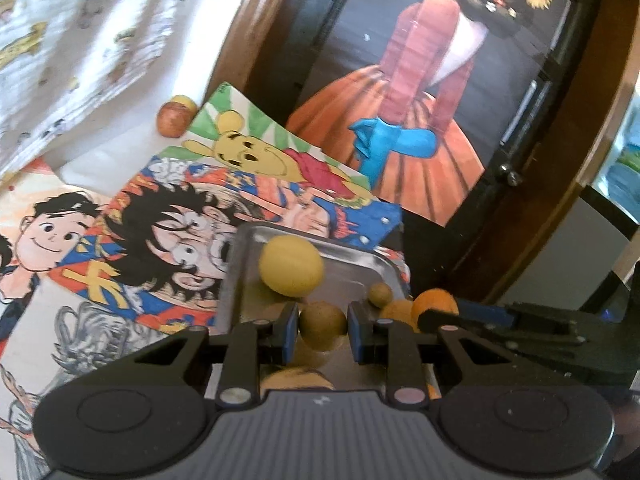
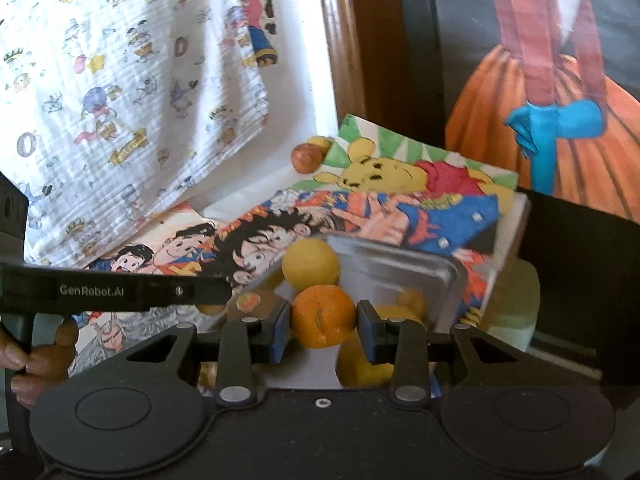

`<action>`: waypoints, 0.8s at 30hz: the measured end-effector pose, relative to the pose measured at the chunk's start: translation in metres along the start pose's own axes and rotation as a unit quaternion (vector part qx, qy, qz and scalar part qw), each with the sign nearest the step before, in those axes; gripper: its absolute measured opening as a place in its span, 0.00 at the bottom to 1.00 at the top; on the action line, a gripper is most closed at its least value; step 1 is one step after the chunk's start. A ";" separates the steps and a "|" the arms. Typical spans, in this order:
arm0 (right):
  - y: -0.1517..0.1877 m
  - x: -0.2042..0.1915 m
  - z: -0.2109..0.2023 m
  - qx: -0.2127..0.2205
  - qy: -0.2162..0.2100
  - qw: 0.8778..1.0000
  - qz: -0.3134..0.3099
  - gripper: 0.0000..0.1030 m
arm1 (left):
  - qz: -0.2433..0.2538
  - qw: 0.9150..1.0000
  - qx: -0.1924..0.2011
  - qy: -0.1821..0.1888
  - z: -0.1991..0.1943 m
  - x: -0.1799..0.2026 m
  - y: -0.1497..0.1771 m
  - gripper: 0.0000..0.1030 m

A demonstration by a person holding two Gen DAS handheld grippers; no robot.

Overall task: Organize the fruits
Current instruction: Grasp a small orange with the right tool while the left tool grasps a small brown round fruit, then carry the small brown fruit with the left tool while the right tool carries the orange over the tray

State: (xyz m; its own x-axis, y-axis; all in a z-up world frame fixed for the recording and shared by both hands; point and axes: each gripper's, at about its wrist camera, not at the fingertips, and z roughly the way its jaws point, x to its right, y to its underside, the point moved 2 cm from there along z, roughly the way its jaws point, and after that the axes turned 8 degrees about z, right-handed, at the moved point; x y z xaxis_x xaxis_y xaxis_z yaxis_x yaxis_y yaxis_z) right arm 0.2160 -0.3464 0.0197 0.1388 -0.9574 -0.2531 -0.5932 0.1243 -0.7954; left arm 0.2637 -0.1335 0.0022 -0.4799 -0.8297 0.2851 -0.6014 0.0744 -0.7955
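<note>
1. Left wrist view: your left claw [image 1: 322, 330] sits over the near end of the steel tray [image 1: 352, 258], its pads flanking a brownish-green fruit [image 1: 323, 325]. Little or no gap shows on either side, so it reads as clamped on that fruit, though the contact itself is hard to confirm. Ahead of the claw a yellow fruit [image 1: 291, 266] lies in the tray; to its right sit a small tan fruit [image 1: 380, 294] and the orange [image 1: 434, 304], with the right claw around it. Far ahead and left, an apple [image 1: 173, 119] waits beside the cartoon drawings [image 1: 168, 216] on the bench.

2. Right wrist view: your right claw [image 2: 323, 322] is closed on the orange [image 2: 323, 316], both pads touching its sides. Just beyond it rests the yellow fruit [image 2: 310, 262]; more yellow fruit [image 2: 360, 360] lies below and to the right.

3. To do this well, lower each fruit into a free patch of tray before you let go, so nothing rolls; keep the two claws from colliding.

4. Readable writing: "GenRobot.AI" on the other tool's black bar [image 2: 116, 291], left of the right claw
</note>
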 end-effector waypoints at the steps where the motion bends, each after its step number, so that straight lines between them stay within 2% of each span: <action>1: 0.004 0.002 -0.003 -0.001 0.003 1.000 0.005 0.37 | 0.004 1.000 -0.002 0.003 0.000 0.004 0.001 0.28; 7: 0.022 0.008 -0.011 -0.005 0.023 1.000 0.009 0.37 | 0.031 0.999 -0.020 0.020 0.006 0.027 0.008 0.28; 12: 0.030 0.015 -0.013 -0.007 0.034 0.999 0.015 0.37 | 0.057 0.997 -0.041 0.019 0.015 0.043 0.013 0.28; 24: 0.034 0.025 -0.013 -0.013 0.035 0.999 0.020 0.37 | 0.066 0.995 -0.069 0.008 0.027 0.053 0.018 0.28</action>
State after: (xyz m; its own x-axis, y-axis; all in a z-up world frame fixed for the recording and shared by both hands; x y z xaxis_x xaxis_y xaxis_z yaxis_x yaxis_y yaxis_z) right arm 0.1894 -0.3692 -0.0064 0.0585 -0.9677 -0.2452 -0.6175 0.1579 -0.7705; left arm 0.2448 -0.1907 -0.0119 -0.5706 -0.7983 0.1927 -0.6134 0.2583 -0.7463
